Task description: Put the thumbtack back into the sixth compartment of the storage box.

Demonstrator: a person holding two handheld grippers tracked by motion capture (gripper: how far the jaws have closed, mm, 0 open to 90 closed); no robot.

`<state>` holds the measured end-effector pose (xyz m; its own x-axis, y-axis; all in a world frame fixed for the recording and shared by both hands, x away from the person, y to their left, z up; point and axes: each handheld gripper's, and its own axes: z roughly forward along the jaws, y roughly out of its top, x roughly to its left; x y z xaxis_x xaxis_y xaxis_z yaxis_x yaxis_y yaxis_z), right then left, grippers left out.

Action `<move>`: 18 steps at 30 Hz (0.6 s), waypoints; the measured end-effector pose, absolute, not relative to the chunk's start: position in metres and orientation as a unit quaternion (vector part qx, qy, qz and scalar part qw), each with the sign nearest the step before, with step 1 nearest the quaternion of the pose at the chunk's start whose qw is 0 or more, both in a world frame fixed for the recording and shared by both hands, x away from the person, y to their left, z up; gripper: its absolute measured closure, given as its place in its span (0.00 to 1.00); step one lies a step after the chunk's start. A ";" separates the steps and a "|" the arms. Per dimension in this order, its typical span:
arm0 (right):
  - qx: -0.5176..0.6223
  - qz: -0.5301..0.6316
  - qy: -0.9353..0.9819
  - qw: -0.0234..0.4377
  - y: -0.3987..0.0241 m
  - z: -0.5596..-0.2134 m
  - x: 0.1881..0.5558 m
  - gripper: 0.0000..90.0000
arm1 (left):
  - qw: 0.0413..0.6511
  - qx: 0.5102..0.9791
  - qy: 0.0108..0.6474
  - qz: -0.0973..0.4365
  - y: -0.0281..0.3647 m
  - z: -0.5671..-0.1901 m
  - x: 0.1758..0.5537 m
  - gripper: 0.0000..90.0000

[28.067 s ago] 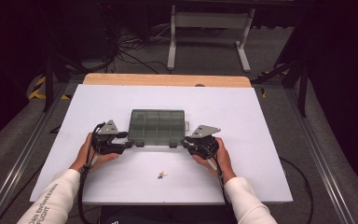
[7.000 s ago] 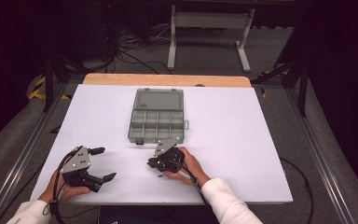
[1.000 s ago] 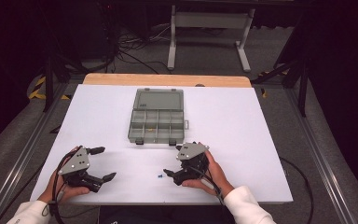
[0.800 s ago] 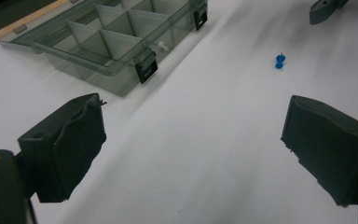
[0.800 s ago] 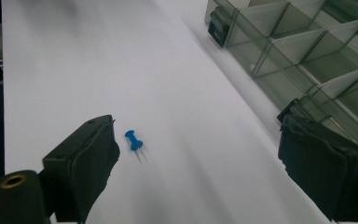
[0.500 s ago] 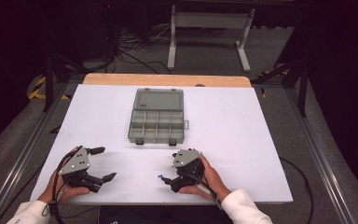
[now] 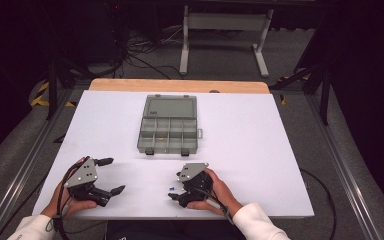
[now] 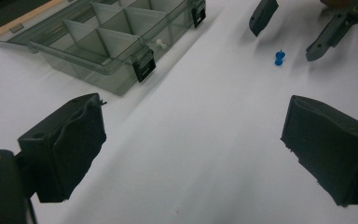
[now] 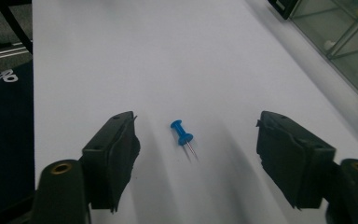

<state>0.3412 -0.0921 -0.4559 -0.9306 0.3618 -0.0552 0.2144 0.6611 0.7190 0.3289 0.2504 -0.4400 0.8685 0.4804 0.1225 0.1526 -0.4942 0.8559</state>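
Pushpin (image 9: 182,133) lying flat on the white table (image 7: 260,150), near the organizer box (image 7: 169,124), on its front side. Right gripper (image 7: 176,191) having come down around the pin since a second ago, jaws just narrowing yet not touching it. Left gripper (image 7: 111,176) resting farther from the box, spread wide, holding nothing. No readable writing.

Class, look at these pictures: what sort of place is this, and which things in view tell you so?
Probably a lab or recording workshop: a white-topped table on a dark floor strewn with cables, a metal stand behind it, and a person working hand-held right tongs over a blue pushpin.
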 end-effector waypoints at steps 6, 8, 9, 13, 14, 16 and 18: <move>0.151 0.378 0.910 0.077 -0.087 -0.460 0.344 0.58 | 0.467 0.846 0.187 0.175 0.250 -0.440 0.329 0.07; 0.150 0.378 0.910 0.078 -0.087 -0.460 0.344 0.59 | 0.466 0.847 0.186 0.177 0.251 -0.440 0.329 0.07; 0.151 0.380 0.910 0.075 -0.086 -0.460 0.345 0.62 | 0.465 0.847 0.185 0.178 0.251 -0.440 0.329 0.07; 0.143 0.385 0.909 0.072 -0.085 -0.461 0.348 0.73 | 0.465 0.847 0.186 0.175 0.250 -0.440 0.329 0.07; 0.143 0.385 0.909 0.072 -0.085 -0.461 0.348 0.73 | 0.465 0.847 0.186 0.175 0.250 -0.440 0.329 0.07; 0.142 0.387 0.909 0.066 -0.086 -0.461 0.349 0.84 | 0.467 0.846 0.188 0.175 0.251 -0.440 0.329 0.07; 0.137 0.387 0.910 0.062 -0.086 -0.461 0.348 0.90 | 0.465 0.848 0.185 0.175 0.251 -0.440 0.329 0.07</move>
